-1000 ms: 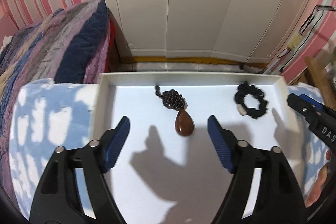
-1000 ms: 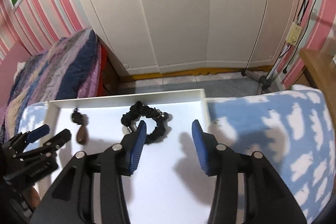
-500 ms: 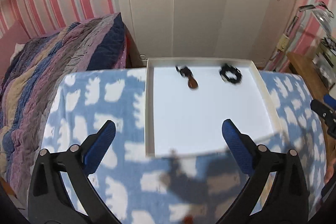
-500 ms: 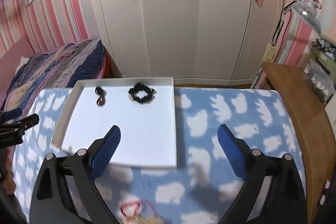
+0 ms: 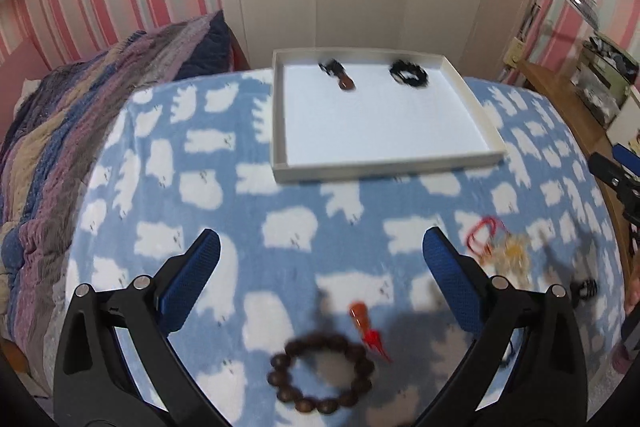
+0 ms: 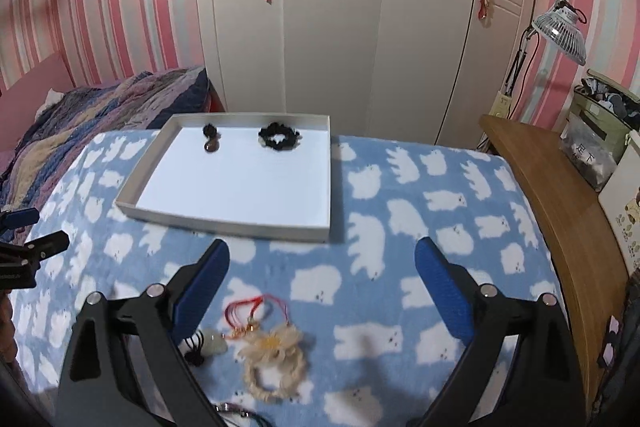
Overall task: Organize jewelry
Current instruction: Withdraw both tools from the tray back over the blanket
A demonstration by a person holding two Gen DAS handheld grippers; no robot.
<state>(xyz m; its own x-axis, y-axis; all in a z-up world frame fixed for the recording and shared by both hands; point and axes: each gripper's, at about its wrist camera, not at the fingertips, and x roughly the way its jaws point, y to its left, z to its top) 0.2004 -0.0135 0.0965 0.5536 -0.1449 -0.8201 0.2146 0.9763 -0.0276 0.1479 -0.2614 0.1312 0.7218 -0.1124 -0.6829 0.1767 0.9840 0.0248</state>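
Both grippers, left gripper (image 5: 320, 267) and right gripper (image 6: 322, 277), gape empty; nearer you than the tray (image 5: 384, 167), pinch the light, rigid wooden bead bracelet (image 5: 322, 373) across its beaded ring.

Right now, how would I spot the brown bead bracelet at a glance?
Start at the blue blanket with white bears, then look on its near side, well short of the white tray. The brown bead bracelet lies there, a ring of round dark wooden beads; the orange-red charm beside it is small and elongated.

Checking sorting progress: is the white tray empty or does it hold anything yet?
Not empty: the white tray holds a brown pendant and a black bracelet near its far edge.
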